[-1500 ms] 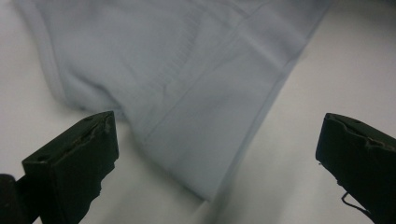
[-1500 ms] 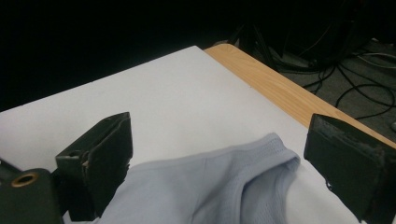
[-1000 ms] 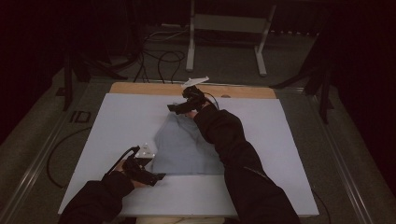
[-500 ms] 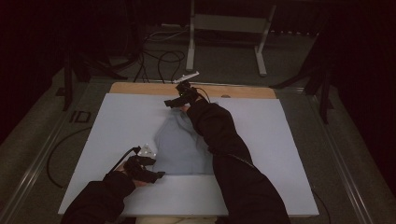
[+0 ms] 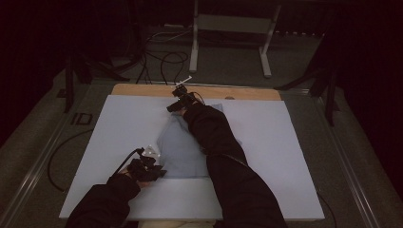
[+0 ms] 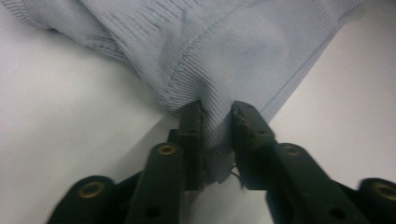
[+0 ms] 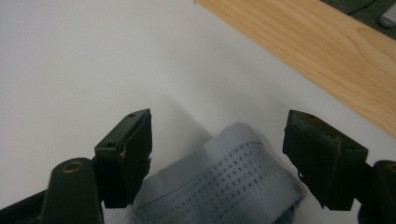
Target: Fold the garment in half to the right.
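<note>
left claw (image 6: 217, 116) pinching garment (image 6: 224, 51) – sleeve (image 5: 223, 142) overlapping

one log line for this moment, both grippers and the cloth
left gripper: shut on blue knit garment near corner | right gripper: open over far edge | garment flat on white table

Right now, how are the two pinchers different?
The left gripper is pinched shut on the blue knitted cloth at its near edge; the right gripper is wide open, with a ribbed end of that cloth lying between its jaws. The left sits close to the person, the right far across the table. Both have black jaws.
</note>
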The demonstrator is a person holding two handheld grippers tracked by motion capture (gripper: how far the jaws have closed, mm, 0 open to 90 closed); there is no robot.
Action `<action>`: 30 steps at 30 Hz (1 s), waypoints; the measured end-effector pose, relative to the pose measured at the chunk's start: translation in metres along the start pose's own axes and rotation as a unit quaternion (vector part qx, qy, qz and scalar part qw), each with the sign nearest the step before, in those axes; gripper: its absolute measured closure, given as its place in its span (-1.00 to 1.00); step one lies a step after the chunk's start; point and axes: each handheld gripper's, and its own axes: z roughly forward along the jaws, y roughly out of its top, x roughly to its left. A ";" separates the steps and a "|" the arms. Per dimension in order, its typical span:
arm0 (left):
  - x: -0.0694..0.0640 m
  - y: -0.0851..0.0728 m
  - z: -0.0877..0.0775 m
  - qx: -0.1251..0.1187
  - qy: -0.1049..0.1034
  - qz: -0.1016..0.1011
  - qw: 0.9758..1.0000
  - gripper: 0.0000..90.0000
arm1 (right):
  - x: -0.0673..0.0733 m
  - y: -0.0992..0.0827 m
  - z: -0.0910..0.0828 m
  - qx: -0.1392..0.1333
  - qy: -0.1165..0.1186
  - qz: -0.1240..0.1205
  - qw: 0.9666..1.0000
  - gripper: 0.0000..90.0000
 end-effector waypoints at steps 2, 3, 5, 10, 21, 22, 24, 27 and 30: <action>0.000 0.000 0.000 0.000 0.000 0.000 1.000 0.78 | 0.001 0.000 0.002 0.006 -0.008 -0.004 1.000 -0.43; 0.000 0.001 0.000 -0.003 0.000 -0.002 1.000 0.79 | 0.003 0.001 0.006 0.014 -0.011 -0.002 1.000 -0.38; 0.000 0.000 0.000 -0.004 -0.002 -0.003 1.000 0.80 | 0.004 0.001 0.008 0.022 -0.018 -0.009 1.000 -0.29; 0.000 0.000 0.000 -0.004 -0.002 -0.002 1.000 0.82 | 0.006 0.000 0.012 0.033 -0.024 -0.017 0.999 -0.11; -0.001 0.002 -0.002 -0.009 -0.003 0.004 1.000 0.86 | 0.007 -0.002 0.015 0.059 -0.053 -0.053 0.995 0.58; -0.001 0.002 -0.002 -0.011 -0.004 0.003 1.000 0.86 | 0.007 -0.002 0.015 0.059 -0.053 -0.053 0.995 0.63; 0.000 0.002 -0.002 -0.011 -0.005 0.001 1.000 0.86 | 0.007 -0.001 0.014 0.063 -0.054 -0.053 0.995 0.67; -0.001 0.002 -0.003 -0.014 -0.008 -0.002 1.000 0.87 | 0.006 0.002 0.009 0.062 -0.055 -0.055 0.995 0.92; 0.000 0.002 -0.003 -0.015 -0.008 -0.003 1.000 0.87 | 0.006 0.002 0.007 0.057 -0.051 -0.058 0.995 0.93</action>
